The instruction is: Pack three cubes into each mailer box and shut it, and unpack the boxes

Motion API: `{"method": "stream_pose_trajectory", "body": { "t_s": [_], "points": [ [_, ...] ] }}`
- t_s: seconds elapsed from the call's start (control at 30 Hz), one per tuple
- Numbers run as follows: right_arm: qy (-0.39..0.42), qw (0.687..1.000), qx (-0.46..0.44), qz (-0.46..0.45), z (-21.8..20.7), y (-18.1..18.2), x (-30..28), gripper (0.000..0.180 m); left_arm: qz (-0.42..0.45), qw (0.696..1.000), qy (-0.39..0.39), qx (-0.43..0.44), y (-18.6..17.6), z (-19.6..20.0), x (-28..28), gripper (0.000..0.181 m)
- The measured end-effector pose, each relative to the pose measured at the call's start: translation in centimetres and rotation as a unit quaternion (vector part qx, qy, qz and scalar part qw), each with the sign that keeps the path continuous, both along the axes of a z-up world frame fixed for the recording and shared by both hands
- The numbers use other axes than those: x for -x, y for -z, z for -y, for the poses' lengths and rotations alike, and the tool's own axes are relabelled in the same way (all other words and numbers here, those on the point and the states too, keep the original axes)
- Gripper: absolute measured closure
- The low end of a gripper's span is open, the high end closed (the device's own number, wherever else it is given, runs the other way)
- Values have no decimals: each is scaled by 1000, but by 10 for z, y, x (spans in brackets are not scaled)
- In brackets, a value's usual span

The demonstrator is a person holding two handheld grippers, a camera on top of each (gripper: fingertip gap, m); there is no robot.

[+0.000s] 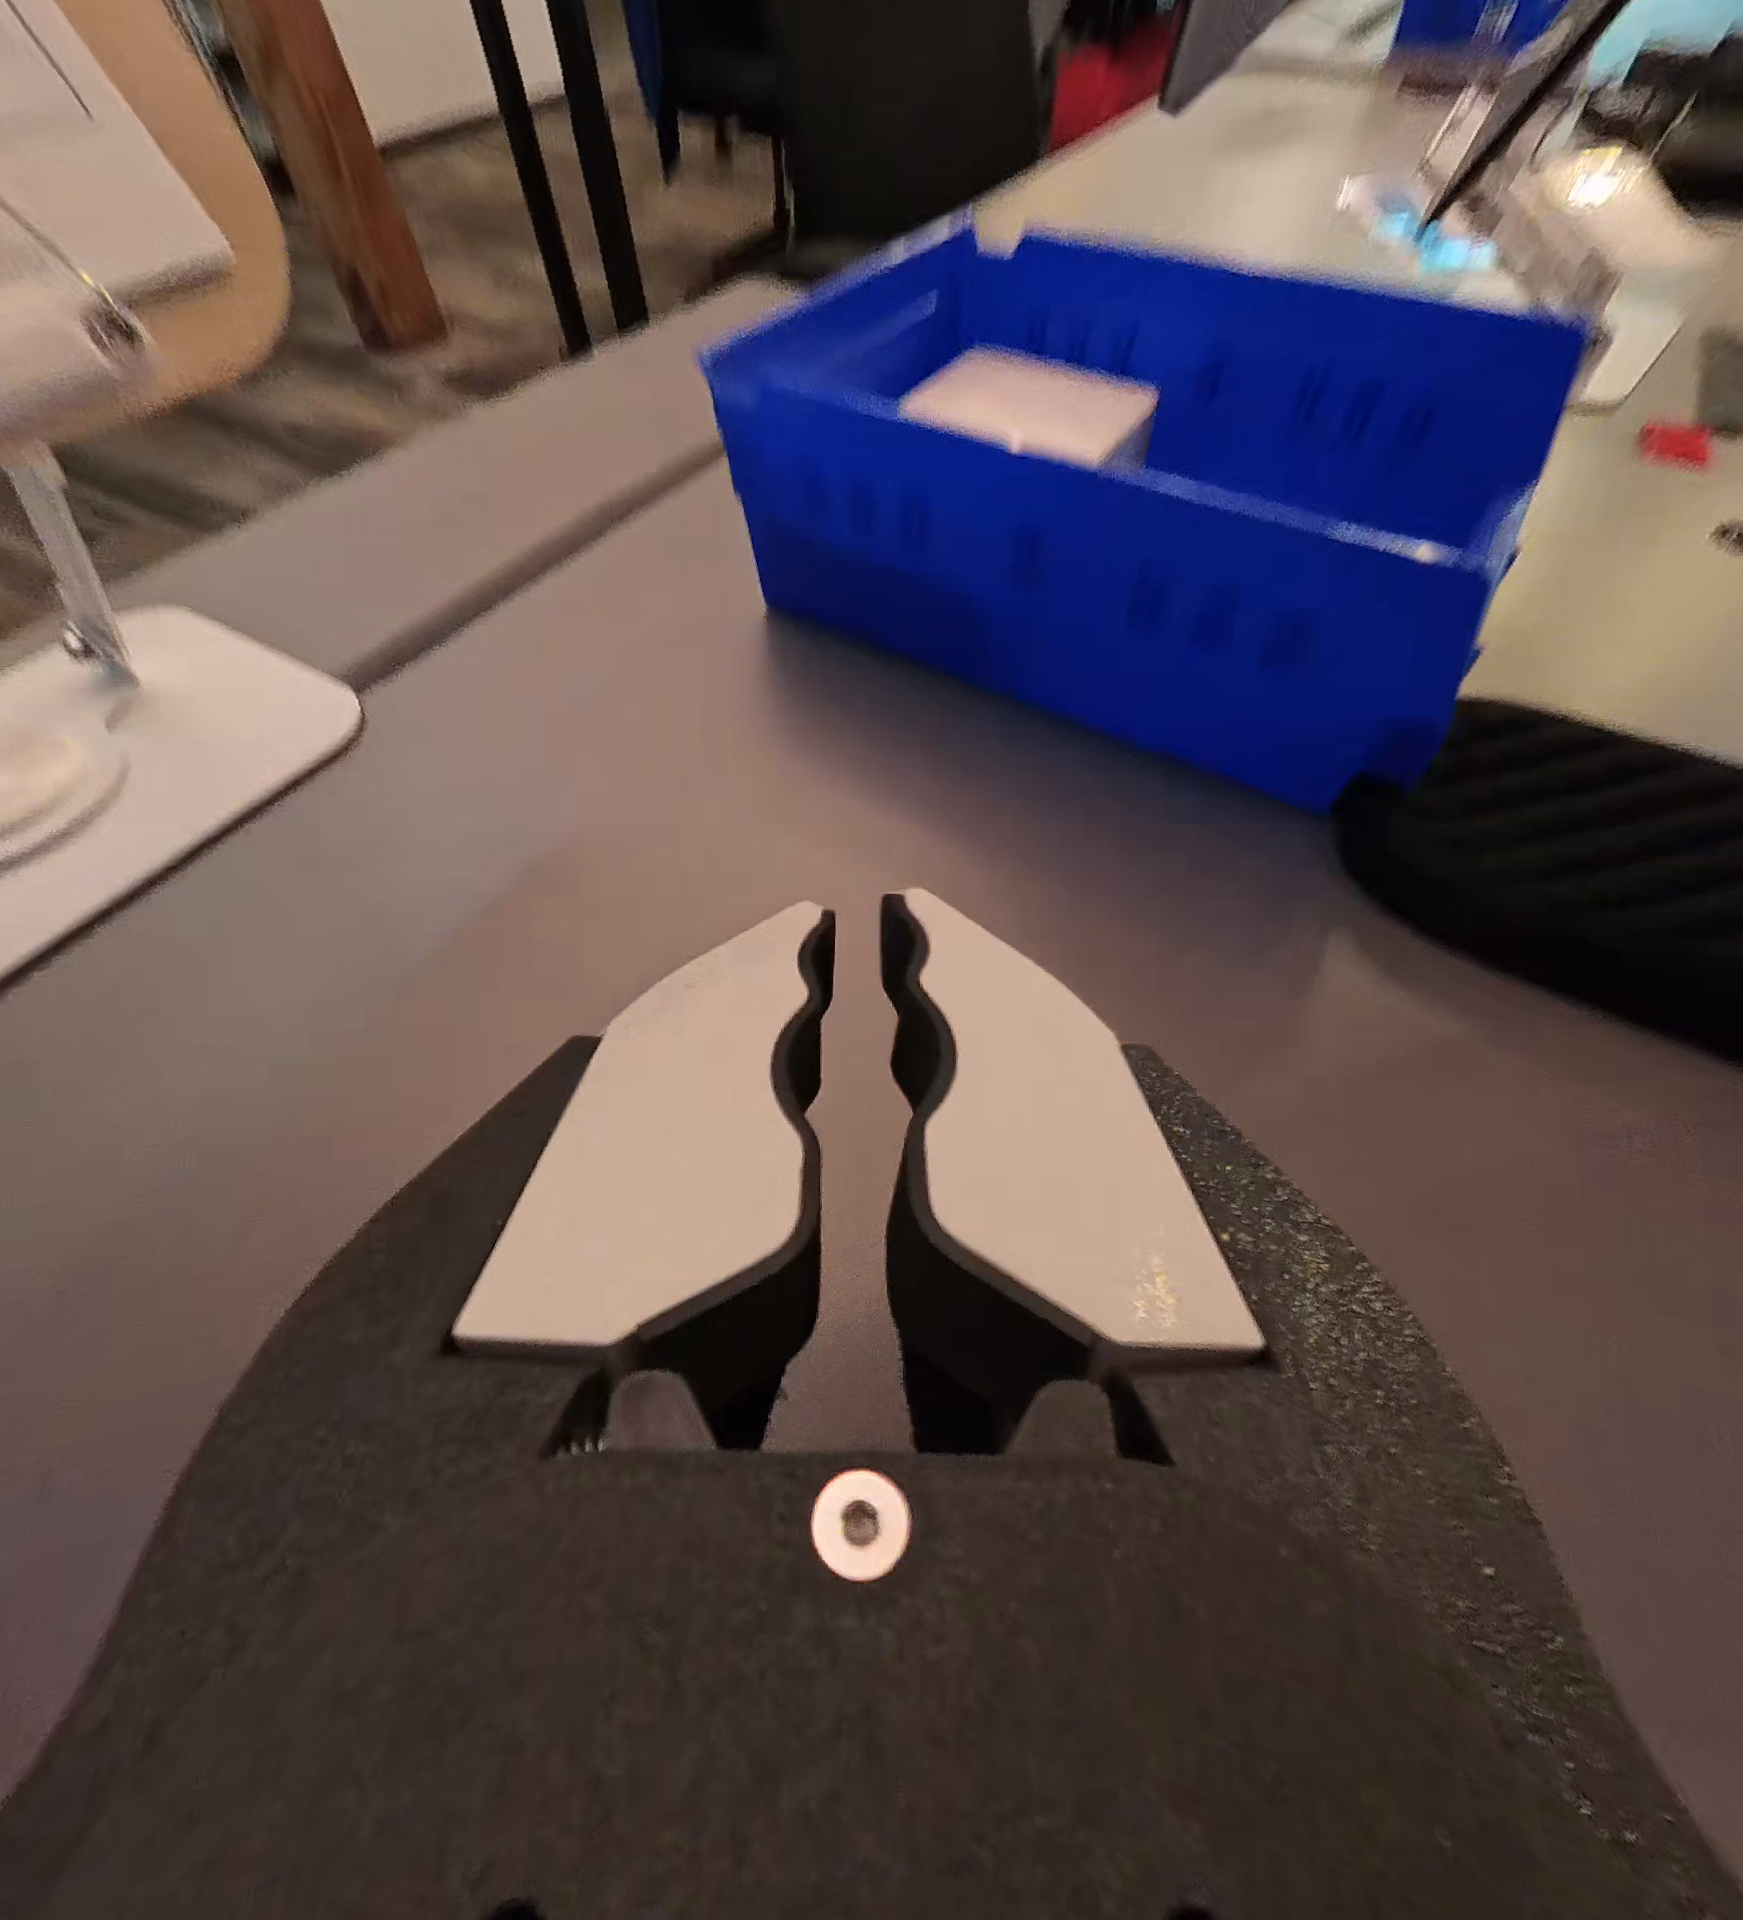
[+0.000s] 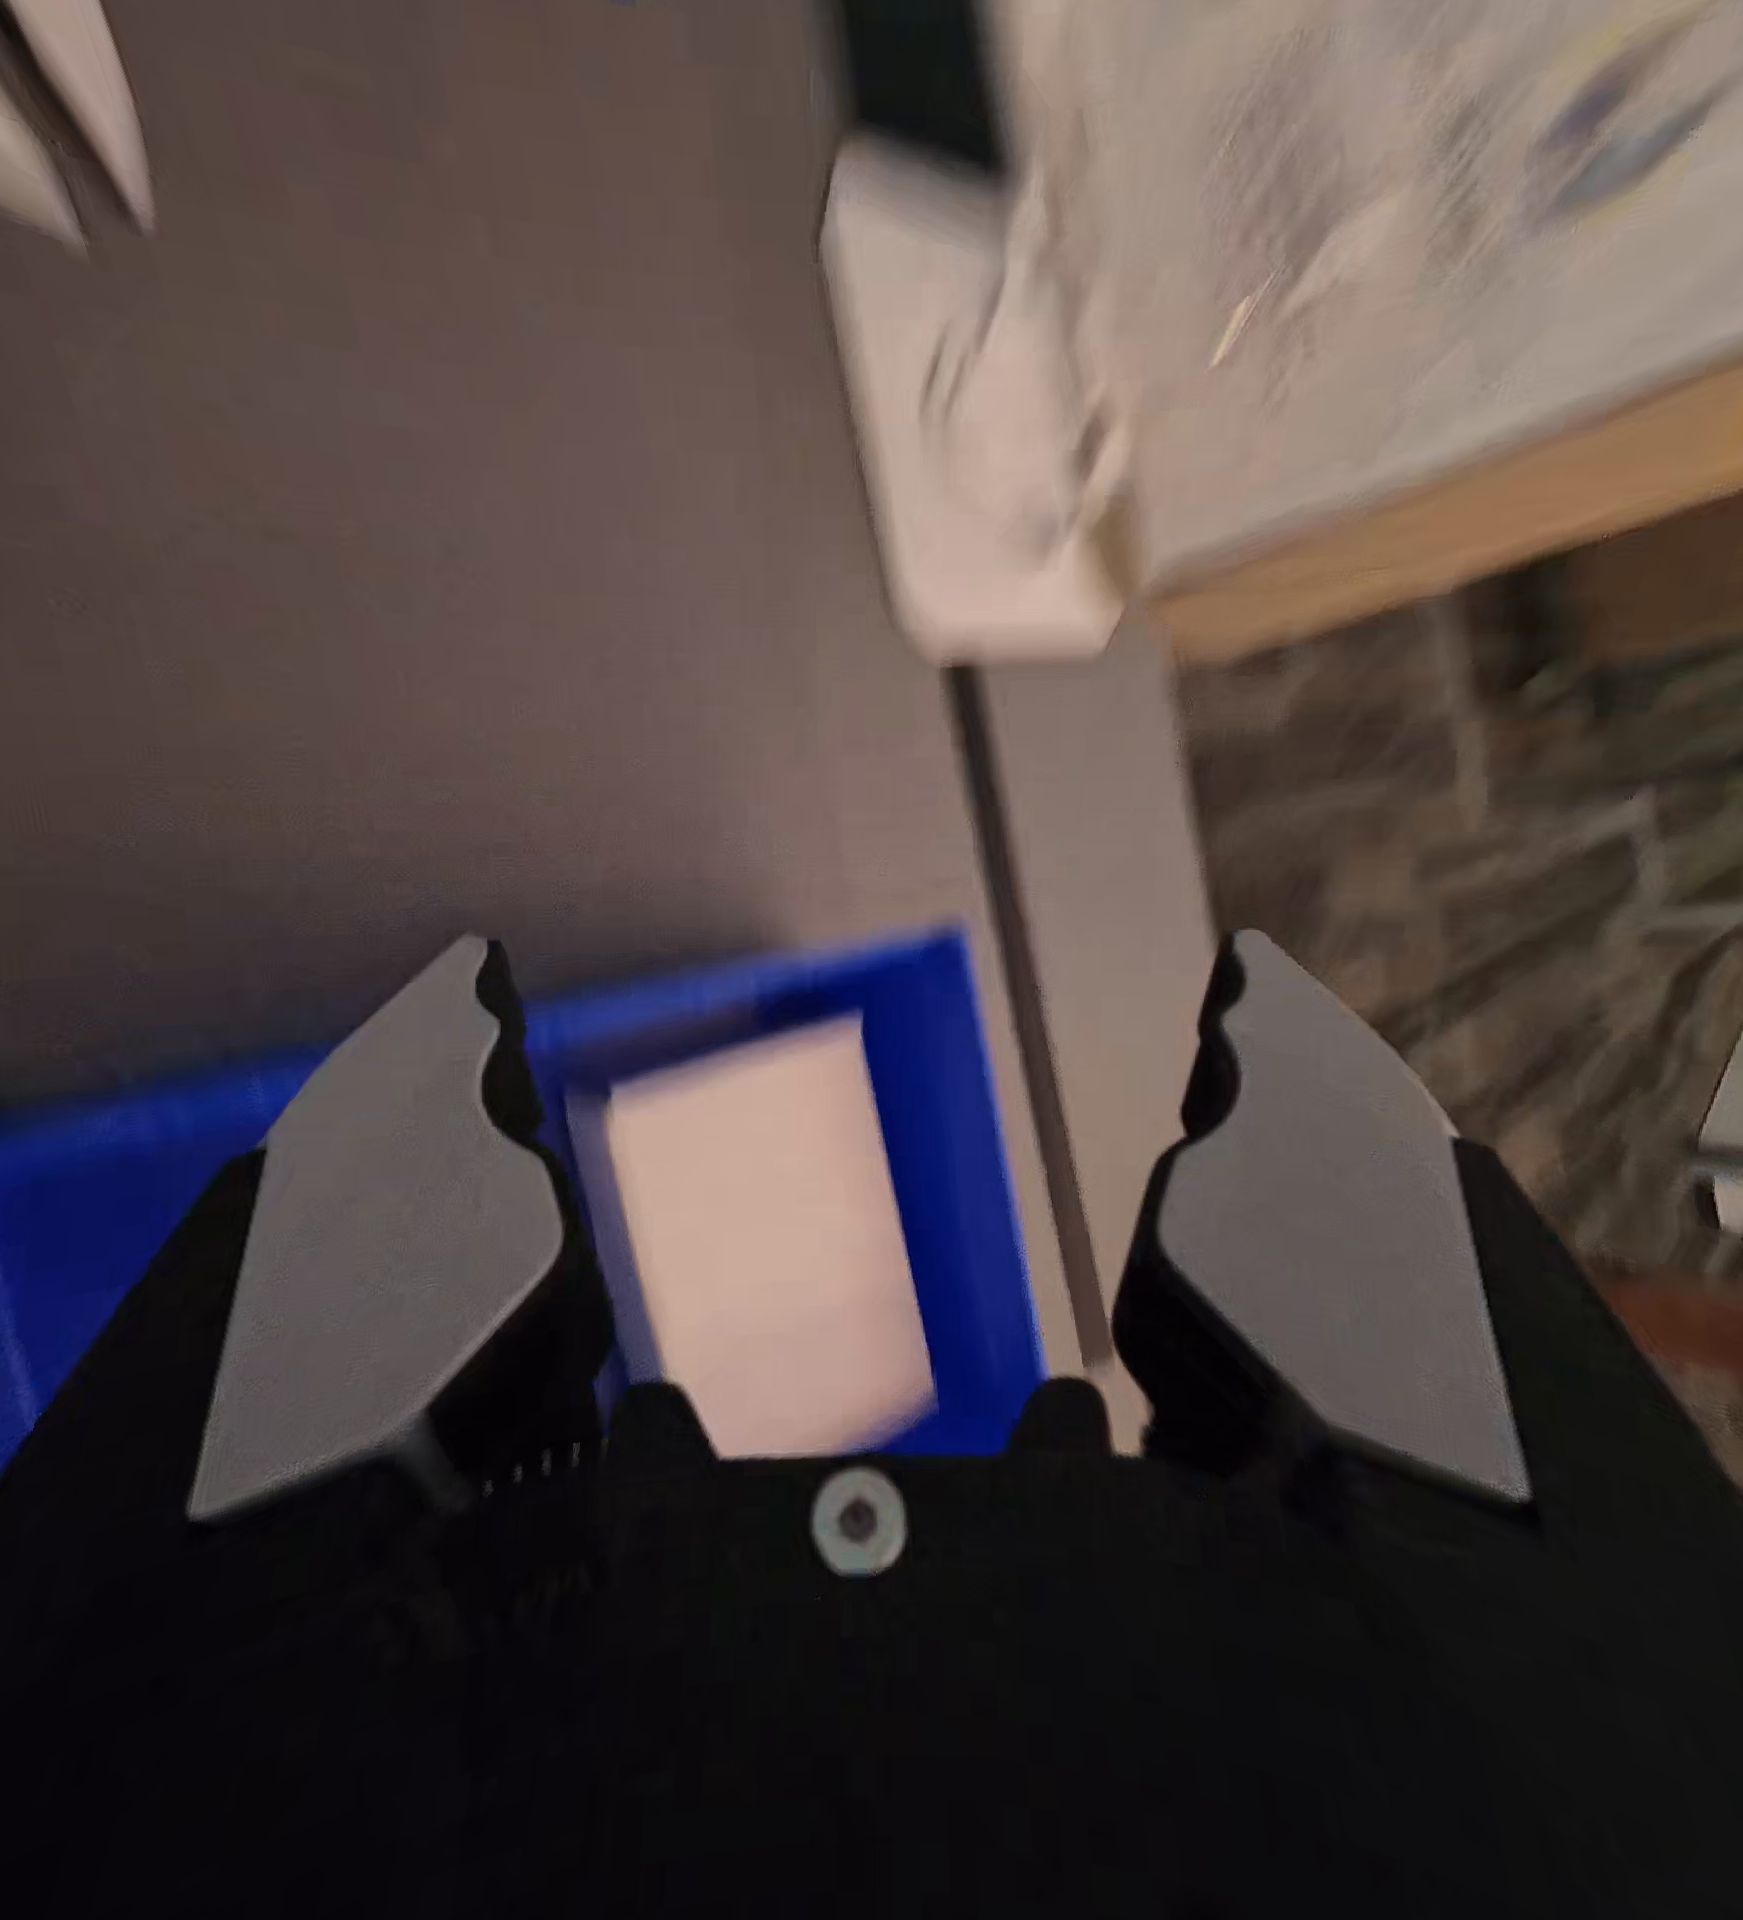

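**Item: one cube in blue bin, both grippers empty**

Left wrist view: We are holding the left gripper (image 1: pixel 856 914) low over the grey table (image 1: pixel 534 831), fingers nearly together with a thin gap, gripping nothing. The bin (image 1: pixel 1106 603) is standing ahead; a pale cube (image 1: pixel 1033 416) is sitting in its left compartment.

Right wrist view: We are hovering the right gripper (image 2: pixel 856 966) above the bin (image 2: pixel 960 1143), fingers wide apart, empty, the cube (image 2: pixel 773 1226) lying below between them.

Handling: we are judging the cube light, rigid and smooth; take opposite flat faces.

Obscured: blur is smearing both views; no mailer box is identifiable, and other cubes are unseen.
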State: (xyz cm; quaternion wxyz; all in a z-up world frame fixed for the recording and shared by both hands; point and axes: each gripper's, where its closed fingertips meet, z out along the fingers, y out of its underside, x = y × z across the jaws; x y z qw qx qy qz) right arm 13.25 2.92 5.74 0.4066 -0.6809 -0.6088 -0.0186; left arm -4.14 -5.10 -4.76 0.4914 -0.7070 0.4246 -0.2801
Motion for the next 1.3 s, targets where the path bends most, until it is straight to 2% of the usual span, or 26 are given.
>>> {"method": "stream_pose_trajectory", "body": {
  "t_s": [0.07,0.1,0.17,0.23,0.3,0.37,0.47,0.53,0.6,0.67,0.7,0.73,0.77,0.83,1.0,1.1,1.3],
  "points": [
    [-8,985,-79,-153,18,-60,37,56,33,999,-1,-29,-19,3,3,166],
    [-4,967,-121,-223,27,-85,48,57,46,998,-2,-40,-27,5,5,163],
    [7,912,-217,-348,46,-129,58,75,66,997,-4,-51,-39,8,10,155],
    [6,859,-281,-427,64,-158,68,100,81,995,-2,-51,-49,12,14,149],
    [2,849,-263,-459,69,-163,83,103,89,994,-9,-59,-59,13,21,141],
    [-8,852,-233,-468,67,-155,98,98,95,993,-22,-72,-73,13,35,125],
    [-29,897,-174,-406,55,-115,118,92,49,989,-60,-126,-96,6,76,110],
    [-18,924,-154,-350,42,-89,117,92,-49,975,-85,-200,-103,-8,115,101],
    [-12,933,-132,-336,34,-76,116,92,-187,945,-109,-244,-104,-38,160,93],
    [-7,935,-127,-330,27,-71,115,92,-309,927,-101,-188,-90,-68,203,92],
    [-5,936,-129,-328,25,-70,115,92,-357,920,-89,-139,-79,-80,222,92],
    [-6,937,-128,-325,23,-68,115,92,-394,911,-79,-92,-68,-90,240,84],
    [-7,938,-127,-323,22,-67,115,92,-423,902,-69,-48,-57,-97,255,87],
    [-4,938,-135,-319,21,-67,114,93,-449,893,-36,10,-34,-107,271,87],
    [-4,947,-122,-296,19,-56,118,93,-480,873,41,79,21,-119,279,80],
    [3,954,-118,-277,14,-48,118,93,-472,874,65,95,38,-130,276,78],
    [15,958,-106,-265,5,-37,114,93,-501,850,86,139,62,-143,292,65]
  ]
}}
